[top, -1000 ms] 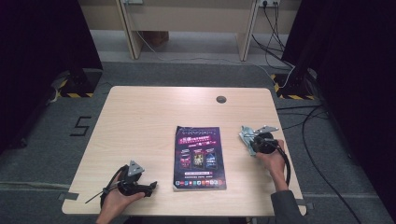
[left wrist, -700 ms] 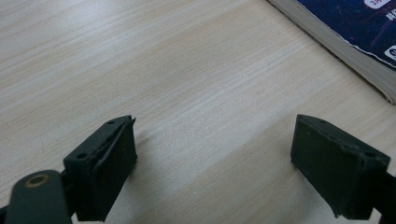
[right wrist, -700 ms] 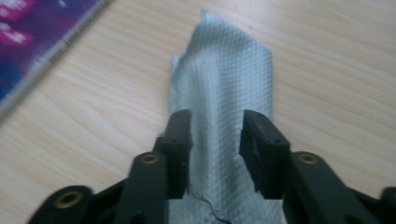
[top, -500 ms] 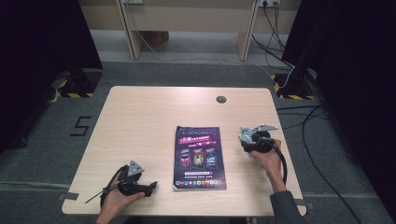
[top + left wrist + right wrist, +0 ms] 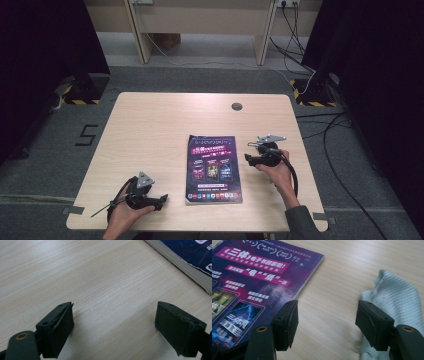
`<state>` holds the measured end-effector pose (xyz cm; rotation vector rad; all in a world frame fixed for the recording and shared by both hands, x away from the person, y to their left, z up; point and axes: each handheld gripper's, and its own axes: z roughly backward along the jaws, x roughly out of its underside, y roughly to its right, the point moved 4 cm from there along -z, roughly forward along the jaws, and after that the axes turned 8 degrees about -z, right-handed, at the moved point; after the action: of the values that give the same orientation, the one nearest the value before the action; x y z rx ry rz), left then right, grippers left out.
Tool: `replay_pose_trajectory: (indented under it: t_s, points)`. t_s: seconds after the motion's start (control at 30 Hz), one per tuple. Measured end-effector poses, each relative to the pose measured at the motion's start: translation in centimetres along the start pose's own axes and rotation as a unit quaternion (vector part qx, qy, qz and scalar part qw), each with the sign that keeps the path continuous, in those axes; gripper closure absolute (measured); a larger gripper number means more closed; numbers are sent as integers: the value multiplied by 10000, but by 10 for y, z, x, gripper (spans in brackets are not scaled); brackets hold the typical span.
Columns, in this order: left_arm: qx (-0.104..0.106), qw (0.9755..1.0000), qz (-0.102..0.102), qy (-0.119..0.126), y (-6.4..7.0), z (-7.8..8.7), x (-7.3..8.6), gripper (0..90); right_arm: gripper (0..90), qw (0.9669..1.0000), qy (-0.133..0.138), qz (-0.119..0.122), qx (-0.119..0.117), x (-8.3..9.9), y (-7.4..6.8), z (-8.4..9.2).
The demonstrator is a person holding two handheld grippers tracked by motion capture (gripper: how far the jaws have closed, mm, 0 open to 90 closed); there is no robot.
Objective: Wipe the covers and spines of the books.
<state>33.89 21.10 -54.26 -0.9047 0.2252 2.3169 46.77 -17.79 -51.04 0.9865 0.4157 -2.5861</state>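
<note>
A purple magazine [image 5: 212,167] lies flat at the table's middle front; its cover [image 5: 254,285] shows in the right gripper view. My right gripper [image 5: 249,152] rests just right of it. Its jaws [image 5: 327,304] have just been opening and stand open over bare wood. A pale woven cloth [image 5: 394,302] lies crumpled beside the right-hand jaw, not between the pads. My left gripper [image 5: 162,200] lies near the front left edge, pointing at the magazine. It is open [image 5: 113,307] with only table between the jaws; the magazine's corner [image 5: 190,262] is a little beyond.
The wooden table [image 5: 150,130] has a round cable hole [image 5: 237,106] at the back. Cables [image 5: 345,150] trail on the grey floor to the right, and dark curtains stand at both sides.
My right gripper has opened and shifted left toward the magazine; the cloth that was bunched at its jaws now lies beside them. The left gripper has not moved.
</note>
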Motion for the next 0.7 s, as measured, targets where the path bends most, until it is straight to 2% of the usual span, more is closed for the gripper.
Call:
replay_pose_trajectory:
  t_s: [0.17,0.33,0.47,0.67,0.7]
  points:
    - [38,9999,48,80,2,0,-2,173,335,9997,-26,-56,-217,0,-9,-3]
    - [85,9998,49,174,6,0,-5,173,327,9994,-96,19,-342,1,-20,-6]
    - [146,9994,103,286,8,-1,-8,172,323,9986,-147,-9,-512,2,-28,-10]
    - [340,9982,245,427,13,-3,-12,173,318,9976,-268,58,-633,6,-37,-16]
    - [431,9974,275,503,17,-3,-14,173,318,9973,-284,57,-680,7,-40,-18]
